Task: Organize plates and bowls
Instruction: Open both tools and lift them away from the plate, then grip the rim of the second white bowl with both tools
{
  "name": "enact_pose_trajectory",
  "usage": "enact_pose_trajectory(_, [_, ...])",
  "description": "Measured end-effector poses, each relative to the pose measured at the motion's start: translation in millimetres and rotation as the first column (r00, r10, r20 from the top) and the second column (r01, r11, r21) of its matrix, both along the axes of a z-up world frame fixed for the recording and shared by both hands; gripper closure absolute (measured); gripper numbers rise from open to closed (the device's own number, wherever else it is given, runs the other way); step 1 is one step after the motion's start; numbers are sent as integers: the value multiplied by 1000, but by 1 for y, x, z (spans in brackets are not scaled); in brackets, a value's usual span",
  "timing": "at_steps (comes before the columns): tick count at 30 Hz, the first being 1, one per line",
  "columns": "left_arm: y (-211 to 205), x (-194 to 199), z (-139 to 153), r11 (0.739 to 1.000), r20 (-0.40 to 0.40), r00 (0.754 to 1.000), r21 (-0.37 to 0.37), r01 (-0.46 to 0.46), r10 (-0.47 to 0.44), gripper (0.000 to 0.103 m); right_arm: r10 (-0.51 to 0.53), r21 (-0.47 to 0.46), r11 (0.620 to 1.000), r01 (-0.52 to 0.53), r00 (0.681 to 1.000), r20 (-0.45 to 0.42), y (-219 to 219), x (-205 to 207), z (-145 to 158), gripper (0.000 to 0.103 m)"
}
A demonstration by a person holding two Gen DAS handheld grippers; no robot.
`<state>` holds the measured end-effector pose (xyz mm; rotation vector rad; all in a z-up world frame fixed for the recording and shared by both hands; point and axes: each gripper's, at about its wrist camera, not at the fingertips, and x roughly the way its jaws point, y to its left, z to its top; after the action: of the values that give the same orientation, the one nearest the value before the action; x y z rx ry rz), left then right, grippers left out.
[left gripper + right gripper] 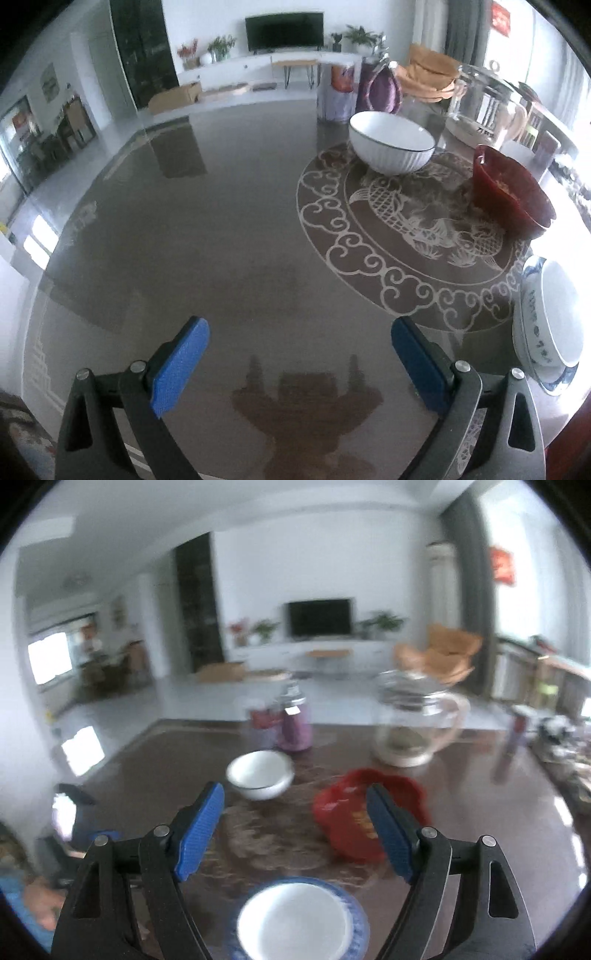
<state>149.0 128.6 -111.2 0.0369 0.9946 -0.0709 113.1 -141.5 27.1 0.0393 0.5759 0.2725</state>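
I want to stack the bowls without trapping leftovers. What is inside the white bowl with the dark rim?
The white bowl shows a bare white inside in the right wrist view, though blurred. From the left wrist view its near wall hides the bottom.

Glossy table (192, 236), white bowl (391, 142), red bowl (511, 192)

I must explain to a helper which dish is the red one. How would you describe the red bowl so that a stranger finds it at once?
Start at the round fish pattern on the dark table. The red bowl stands on the pattern's edge, in front of the glass jug and beside the white bowl. It alone is deep red, with a wavy rim; the other dishes are white or blue and white.
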Motion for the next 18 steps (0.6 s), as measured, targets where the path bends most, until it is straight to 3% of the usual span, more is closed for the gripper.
enact_pose_trajectory(4, [15, 17, 1, 993, -46, 999, -120, -21, 15, 5, 34, 30, 999, -27, 965, -259, 6, 40, -34, 21])
enact_pose_trajectory(8, [10, 54, 14, 985, -65, 998, -175, 8, -19, 5, 1, 65, 998, 23, 939, -343, 10, 81, -45, 21])
enact_pose_trajectory(11, [-4, 99, 27, 985, -58, 997, -169, 32, -42, 5, -1, 68, 997, 37, 885, -465, 18, 130, -57, 21])
enact_pose_trajectory(13, [-12, 133, 31, 982, -73, 997, -190, 24, -38, 13, -27, 57, 996, 65, 860, -509, 22, 163, -66, 21])
enact_pose_trajectory(18, [-21, 203, 22, 967, -174, 985, -251, -35, -9, 34, -53, 16, 997, 72, 850, -524, 37, 214, -73, 23])
